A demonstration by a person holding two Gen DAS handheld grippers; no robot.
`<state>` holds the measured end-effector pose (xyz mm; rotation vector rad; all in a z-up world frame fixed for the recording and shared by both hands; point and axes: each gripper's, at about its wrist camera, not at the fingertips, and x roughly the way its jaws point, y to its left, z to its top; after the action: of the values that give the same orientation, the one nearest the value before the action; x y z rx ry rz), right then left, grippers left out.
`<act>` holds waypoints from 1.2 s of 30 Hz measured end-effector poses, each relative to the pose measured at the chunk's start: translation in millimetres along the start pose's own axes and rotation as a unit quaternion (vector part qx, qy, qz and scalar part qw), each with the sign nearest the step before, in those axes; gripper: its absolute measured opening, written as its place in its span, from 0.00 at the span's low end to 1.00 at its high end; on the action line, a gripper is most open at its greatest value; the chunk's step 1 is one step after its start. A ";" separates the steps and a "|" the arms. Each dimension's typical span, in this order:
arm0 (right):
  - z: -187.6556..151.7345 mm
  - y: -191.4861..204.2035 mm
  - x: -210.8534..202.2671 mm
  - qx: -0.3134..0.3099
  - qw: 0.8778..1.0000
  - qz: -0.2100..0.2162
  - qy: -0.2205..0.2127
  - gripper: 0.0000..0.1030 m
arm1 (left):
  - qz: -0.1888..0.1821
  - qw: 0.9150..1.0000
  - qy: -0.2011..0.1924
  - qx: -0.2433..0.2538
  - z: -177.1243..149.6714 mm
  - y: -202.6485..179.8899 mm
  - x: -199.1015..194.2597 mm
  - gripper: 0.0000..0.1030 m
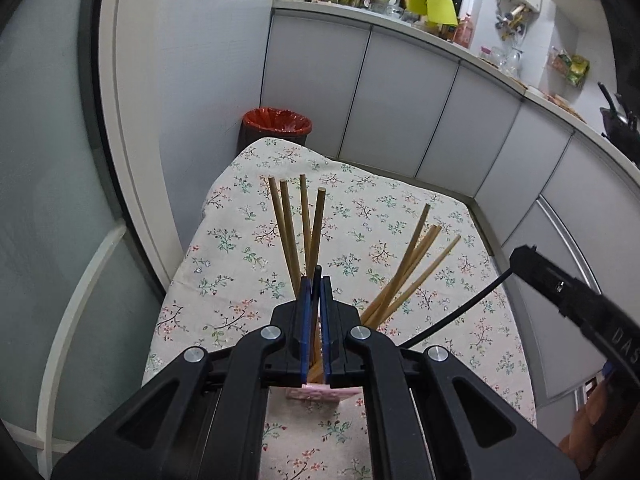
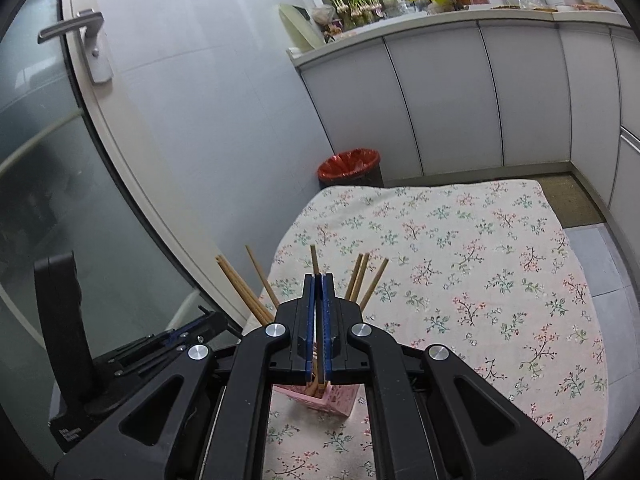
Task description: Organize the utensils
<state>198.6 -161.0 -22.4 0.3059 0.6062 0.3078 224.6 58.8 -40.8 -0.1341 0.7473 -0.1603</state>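
Note:
Several wooden chopsticks stand fanned out in a pink holder on the floral tablecloth. My left gripper hovers right above the holder with its blue pads nearly together; whether it pinches a chopstick is hidden. In the right wrist view the same chopsticks and pink holder sit under my right gripper, whose pads are also nearly together, with one chopstick rising behind them. The right gripper's body shows at the right of the left view.
A bin with a red liner stands beyond the table's far edge, also in the right wrist view. White cabinets run along the back and right. A glass door with a handle is at the left.

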 end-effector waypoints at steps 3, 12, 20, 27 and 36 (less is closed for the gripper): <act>-2.2 -2.6 11.6 0.002 1.000 -0.005 0.010 0.02 | -0.008 1.000 -0.021 -0.004 -0.1 2.2 3.6 0.05; 0.6 -13.7 3.8 0.019 1.000 -0.004 -0.006 0.31 | -0.018 0.999 -0.036 0.000 -0.2 -2.9 -5.0 0.45; -6.4 -26.5 -35.1 0.004 0.999 -0.034 -0.018 0.60 | 0.004 1.000 -0.016 0.000 -23.0 -8.2 -27.3 0.78; -21.7 -27.1 -78.0 -0.018 0.997 -0.066 -0.038 0.92 | 0.040 0.999 -0.028 0.020 -42.7 -24.9 -56.2 0.92; -42.4 -26.0 -125.5 -0.037 0.991 -0.124 -0.045 0.93 | 0.072 0.995 -0.046 0.048 -64.5 -60.8 -115.5 0.93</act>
<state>80.4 -222.9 -1.3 0.1697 0.5358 0.0759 91.1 17.4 0.0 0.0029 0.6528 -0.0526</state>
